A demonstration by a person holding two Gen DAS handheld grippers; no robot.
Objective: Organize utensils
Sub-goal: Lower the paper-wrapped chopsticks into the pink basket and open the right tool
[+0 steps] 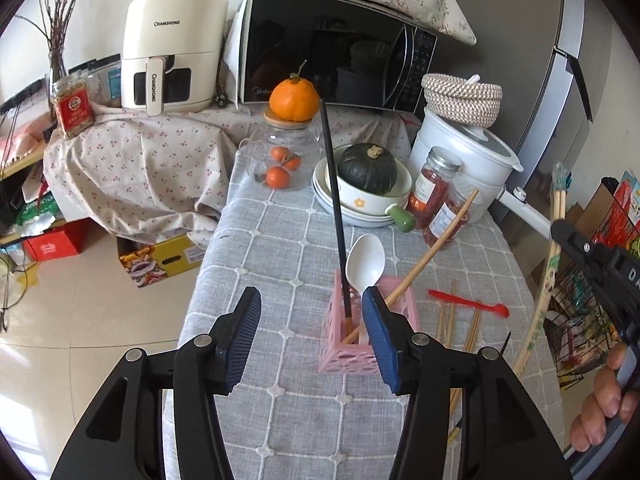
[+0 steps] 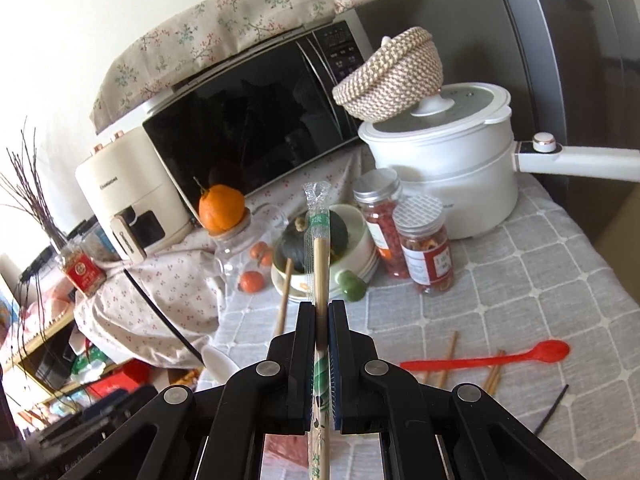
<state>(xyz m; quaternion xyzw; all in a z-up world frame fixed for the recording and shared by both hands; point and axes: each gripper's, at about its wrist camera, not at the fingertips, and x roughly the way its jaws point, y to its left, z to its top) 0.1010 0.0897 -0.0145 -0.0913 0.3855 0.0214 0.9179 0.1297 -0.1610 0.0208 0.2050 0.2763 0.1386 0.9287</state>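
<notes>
Right gripper point(image 2: 322, 312): black two-finger tool w/ blue pads, clamped tight on wrapped pair of bamboo chopsticks in clear plastic sleeve w/ green print point(image 2: 319, 248). Long axis of pair runs straight fwd along fingers, tip end poking out ahead, butt end trailing back under tool. In left wrist view same wrapped pair point(image 1: 554, 248) stands steeply at far right edge, gripper body point(image 1: 596, 256) and a person's hand point(image 1: 604, 408) behind it.

Left gripper point(image 1: 312, 336): jaws apart about halfway, nothing btwn pads, hanging just short of holder.

Pink perforated plastic utensil holder point(image 1: 348, 344) sits just ahead of left tool, partly behind its right finger. Inside already: long black chopstick point(image 1: 334, 200) near upright, white plastic spoon point(image 1: 366, 262) bowl up, one bare bamboo chopstick point(image 1: 432, 254) leaning out to right.

Loose on grey quilted tablecloth point(image 1: 280, 248), right of holder: red plastic spoon point(image 1: 472, 304), several bare bamboo sticks point(image 1: 448, 320).

Key relation, as judged: holder lies left of held pair, so right hand needs to swing left, tip pair vertical, drop it in open top. Left tool nearer holder, could steady it. Leaning stick and spoon crowd opening; likely snag risk.

Farther back: white bowl w/ dark green squash point(image 1: 368, 168), jars, white pot, microwave.
</notes>
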